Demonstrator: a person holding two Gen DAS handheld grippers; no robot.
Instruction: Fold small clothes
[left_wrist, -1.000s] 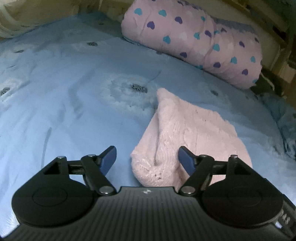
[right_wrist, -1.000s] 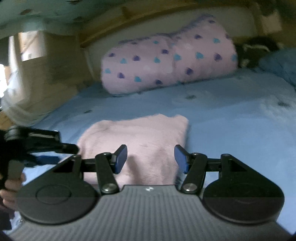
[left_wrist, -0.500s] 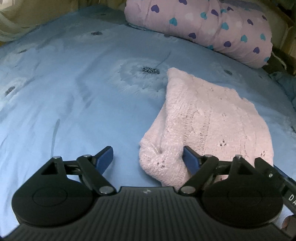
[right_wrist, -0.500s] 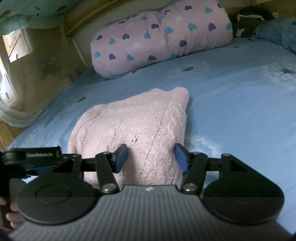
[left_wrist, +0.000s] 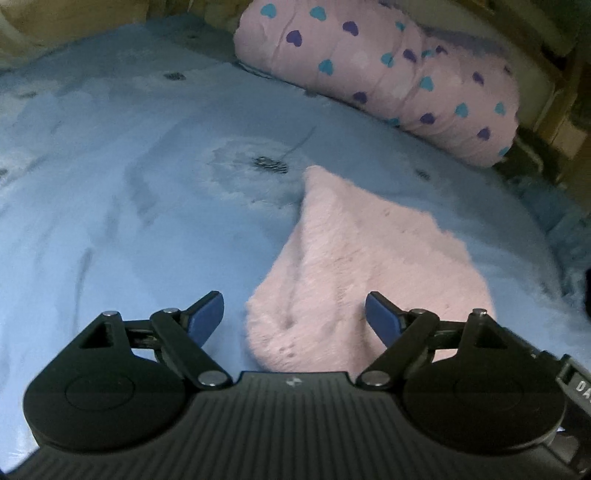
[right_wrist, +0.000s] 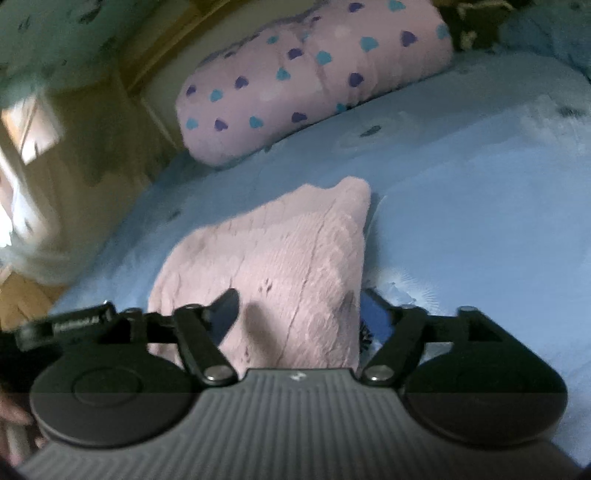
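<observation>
A folded pink knit garment (left_wrist: 351, 258) lies flat on the blue bedsheet (left_wrist: 129, 203). My left gripper (left_wrist: 293, 299) hovers over its near left corner. The jaws are opening, and the blue pads (left_wrist: 207, 314) stand well apart from the knit between them. In the right wrist view the same garment (right_wrist: 280, 251) has its near right edge between the opening jaws of my right gripper (right_wrist: 300, 295), and neither pad presses on it. Part of the left gripper shows at the left edge there, beside the garment.
A pink pillow with blue and purple hearts (left_wrist: 388, 74) lies across the head of the bed, also in the right wrist view (right_wrist: 306, 81). A wooden bed frame (left_wrist: 554, 62) rises behind it. A rumpled blue blanket (right_wrist: 554, 33) sits at the far right.
Both grippers' jaws have spread wider, the right one clearly in the last half second. The right wrist view has rolled, so the bed looks tilted. The garment lies where it was.
</observation>
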